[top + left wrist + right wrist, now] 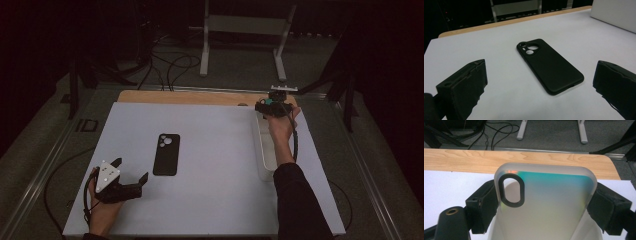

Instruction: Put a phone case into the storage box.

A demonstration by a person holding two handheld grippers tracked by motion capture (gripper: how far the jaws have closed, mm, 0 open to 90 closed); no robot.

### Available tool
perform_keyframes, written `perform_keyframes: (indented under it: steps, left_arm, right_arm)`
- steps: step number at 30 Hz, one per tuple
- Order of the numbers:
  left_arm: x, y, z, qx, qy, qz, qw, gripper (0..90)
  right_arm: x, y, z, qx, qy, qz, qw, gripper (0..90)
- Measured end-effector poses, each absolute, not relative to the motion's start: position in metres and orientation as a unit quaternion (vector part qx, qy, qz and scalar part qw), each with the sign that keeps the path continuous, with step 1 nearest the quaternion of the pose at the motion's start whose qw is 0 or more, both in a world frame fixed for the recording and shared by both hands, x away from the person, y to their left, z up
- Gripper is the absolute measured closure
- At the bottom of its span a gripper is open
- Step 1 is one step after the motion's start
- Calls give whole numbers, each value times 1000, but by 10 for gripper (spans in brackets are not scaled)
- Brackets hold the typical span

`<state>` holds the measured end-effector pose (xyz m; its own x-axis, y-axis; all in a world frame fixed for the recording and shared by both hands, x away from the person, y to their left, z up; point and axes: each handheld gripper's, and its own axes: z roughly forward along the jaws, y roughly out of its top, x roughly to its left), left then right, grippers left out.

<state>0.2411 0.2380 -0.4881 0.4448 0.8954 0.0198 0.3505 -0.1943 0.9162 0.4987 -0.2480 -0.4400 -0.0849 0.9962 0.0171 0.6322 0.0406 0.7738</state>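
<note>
High view is showing the white mat (215, 130) covering most of the table (190, 96), and everything below is placed relative to the bin (263, 150), the white trough lying along the mat's right side. Well to the left of the bin, the black case (166, 154) is lying flat, camera cut-outs at its far end. Nearer the person than that case, farther left of the bin again, the left gripper (131, 170) is resting with its jaws spread wide and nothing between them; in the left gripper view those jaws are framing the black case without touching it. Over the bin's far end, the right gripper (272, 103) is holding the clear case (544, 202), a frosted shell with a dark oval ring (511, 190); in the right gripper view the pads (486, 202) are pressing on its two long edges, with the bin's wall just beneath.

Judging from this, the clear case is being carried over the bin. To do it well: keeping the grip firm but not bowing the soft shell, holding it level, moving it slowly so it is not slipping from the pads
</note>
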Motion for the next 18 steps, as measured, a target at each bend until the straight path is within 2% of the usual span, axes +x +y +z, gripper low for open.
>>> perform_keyframes:
  steps: [12,18]
  left_arm:
    - [241,238,-489,716,436,294,458,0]
    - [241,238,-489,717,436,294,458,0]
  right_arm:
    - [502,-250,-441,624,652,325,283,164]
    - [503,-252,-443,633,646,332,270,99]
